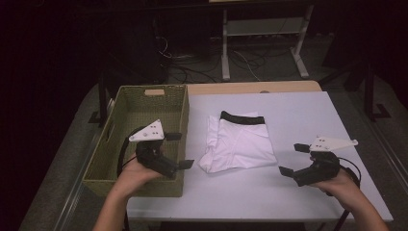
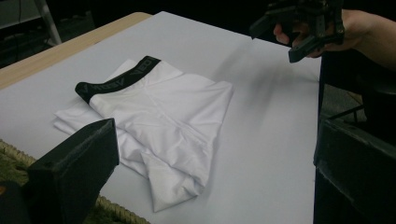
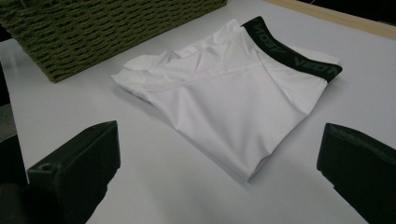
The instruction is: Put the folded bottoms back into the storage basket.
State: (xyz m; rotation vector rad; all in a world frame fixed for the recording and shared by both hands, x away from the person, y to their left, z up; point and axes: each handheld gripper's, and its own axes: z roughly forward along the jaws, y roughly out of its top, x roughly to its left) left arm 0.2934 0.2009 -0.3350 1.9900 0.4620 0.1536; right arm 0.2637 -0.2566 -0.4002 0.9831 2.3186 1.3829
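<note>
Folded white shorts with a black waistband [image 1: 239, 142] lie lengthwise between two released claws; the left claw [image 1: 180, 150], over the green woven basket [image 1: 180, 103], sits nearer than the right claw [image 1: 293, 158].

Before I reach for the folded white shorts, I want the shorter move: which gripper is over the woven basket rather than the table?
The left gripper: it hangs above the olive woven basket; the right gripper is over the white table.

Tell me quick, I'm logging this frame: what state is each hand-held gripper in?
Left hand-held gripper: open, holding nothing, above the basket edge.
Right hand-held gripper: open, holding nothing, right of the folded white underwear.
</note>
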